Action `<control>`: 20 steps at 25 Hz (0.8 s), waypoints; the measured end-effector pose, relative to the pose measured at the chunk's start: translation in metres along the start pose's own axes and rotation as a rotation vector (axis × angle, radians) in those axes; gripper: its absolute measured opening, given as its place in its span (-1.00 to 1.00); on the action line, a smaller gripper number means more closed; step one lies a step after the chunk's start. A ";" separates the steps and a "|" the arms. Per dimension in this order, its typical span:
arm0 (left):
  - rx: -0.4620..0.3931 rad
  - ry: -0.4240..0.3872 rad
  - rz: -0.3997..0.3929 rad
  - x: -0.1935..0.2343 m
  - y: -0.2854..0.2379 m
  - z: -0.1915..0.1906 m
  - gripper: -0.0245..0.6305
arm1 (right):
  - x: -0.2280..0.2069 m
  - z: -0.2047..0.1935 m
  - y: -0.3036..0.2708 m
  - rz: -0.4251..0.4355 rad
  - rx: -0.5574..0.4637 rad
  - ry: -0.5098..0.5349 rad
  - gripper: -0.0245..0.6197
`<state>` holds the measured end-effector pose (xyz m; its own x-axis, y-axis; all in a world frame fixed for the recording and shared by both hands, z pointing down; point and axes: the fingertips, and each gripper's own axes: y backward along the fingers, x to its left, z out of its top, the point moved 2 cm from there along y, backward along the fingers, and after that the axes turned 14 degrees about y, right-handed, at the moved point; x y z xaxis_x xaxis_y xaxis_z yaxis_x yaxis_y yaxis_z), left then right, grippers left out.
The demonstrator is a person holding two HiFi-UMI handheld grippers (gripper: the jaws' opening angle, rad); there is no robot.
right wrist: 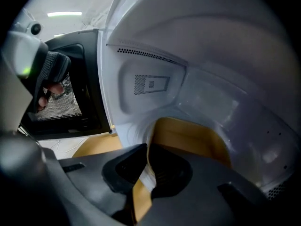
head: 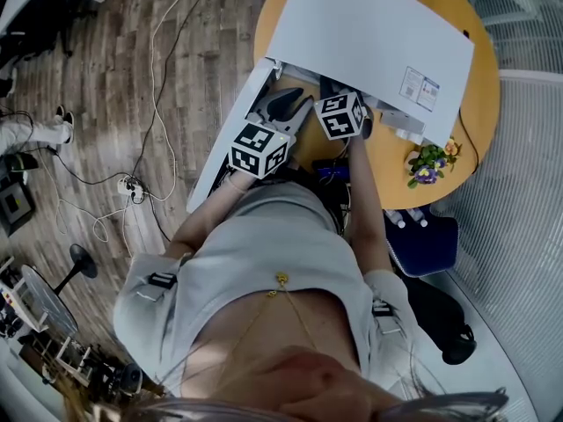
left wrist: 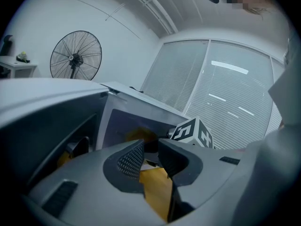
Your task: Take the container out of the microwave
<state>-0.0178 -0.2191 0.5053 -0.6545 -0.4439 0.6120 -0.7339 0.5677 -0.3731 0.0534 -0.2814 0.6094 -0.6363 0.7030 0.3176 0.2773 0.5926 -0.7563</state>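
A white microwave (head: pixel 369 33) stands on a round yellow table (head: pixel 398 167) with its door (head: pixel 224 143) swung open to the left. Inside the cavity sits a tan container (right wrist: pixel 188 135). My right gripper (right wrist: pixel 148 166) reaches into the cavity and is shut on the container's near rim. Its marker cube (head: pixel 341 115) shows at the opening. My left gripper (head: pixel 287 104) hovers just outside the opening, beside the door. Its jaws stand a little apart with nothing between them. In the left gripper view the container (left wrist: pixel 139 135) is a blurred yellow shape in the cavity.
The mesh window of the door (right wrist: pixel 63 100) is close on the left of the right gripper. A small pot of flowers (head: pixel 428 161) stands at the table's edge, and a blue chair (head: pixel 427 244) is below it. Cables (head: pixel 132 187) lie on the wooden floor. A standing fan (left wrist: pixel 76 56) is behind.
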 end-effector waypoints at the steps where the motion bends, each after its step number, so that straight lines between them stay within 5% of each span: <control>1: 0.002 -0.001 0.001 0.000 0.000 -0.001 -0.63 | 0.000 0.000 0.000 -0.003 -0.001 0.003 -0.80; 20: 0.017 0.000 0.014 0.004 -0.003 -0.006 -0.63 | -0.001 -0.003 0.001 0.004 -0.016 -0.012 -0.81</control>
<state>-0.0173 -0.2181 0.5133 -0.6646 -0.4361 0.6067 -0.7278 0.5618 -0.3933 0.0564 -0.2801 0.6108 -0.6437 0.7005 0.3081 0.2912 0.5966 -0.7479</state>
